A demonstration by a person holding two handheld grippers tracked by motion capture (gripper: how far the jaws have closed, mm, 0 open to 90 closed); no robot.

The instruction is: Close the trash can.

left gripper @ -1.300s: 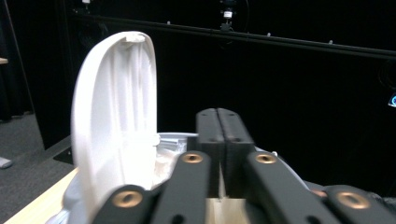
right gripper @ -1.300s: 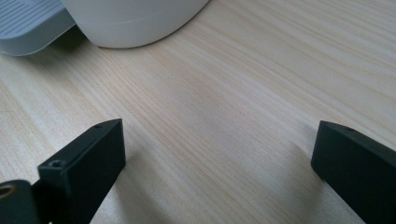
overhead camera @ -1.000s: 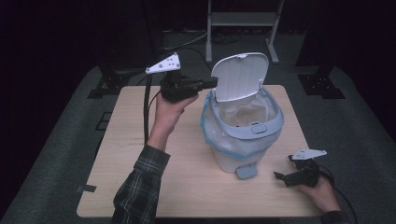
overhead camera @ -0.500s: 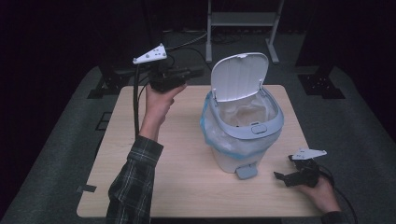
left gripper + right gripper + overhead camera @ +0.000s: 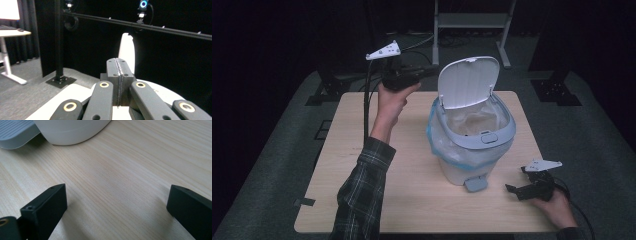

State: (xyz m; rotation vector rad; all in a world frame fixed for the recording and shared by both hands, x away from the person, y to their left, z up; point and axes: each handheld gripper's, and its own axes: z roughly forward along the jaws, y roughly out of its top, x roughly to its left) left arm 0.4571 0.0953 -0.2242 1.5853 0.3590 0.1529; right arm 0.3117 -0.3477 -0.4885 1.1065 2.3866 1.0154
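Note:
A white pedal bin (image 5: 462, 167) with a clear liner stands on the wooden table (image 5: 362, 150), its lid (image 5: 469, 82) tipped up and open. My left gripper (image 5: 432, 71) is held in the air to the left of the lid, apart from it, jaws shut with nothing between them. In the left gripper view the shut left gripper (image 5: 119, 62) points at the lid's thin white edge (image 5: 127, 48). My right gripper (image 5: 518, 179) rests low at the table's front right, open and empty. In the right gripper view the right gripper (image 5: 117, 202) faces the bin's base (image 5: 70, 130) and grey pedal (image 5: 15, 132).
The grey pedal (image 5: 475, 184) sticks out from the bin's front toward the right gripper. A metal stand (image 5: 472, 22) is on the floor behind the table. A cable (image 5: 366, 110) hangs from the left gripper. Bare tabletop lies left of the bin.
My left gripper has drawn back from the lid, moving left and farther away, still shut. The lid stays up. The right gripper has not moved.

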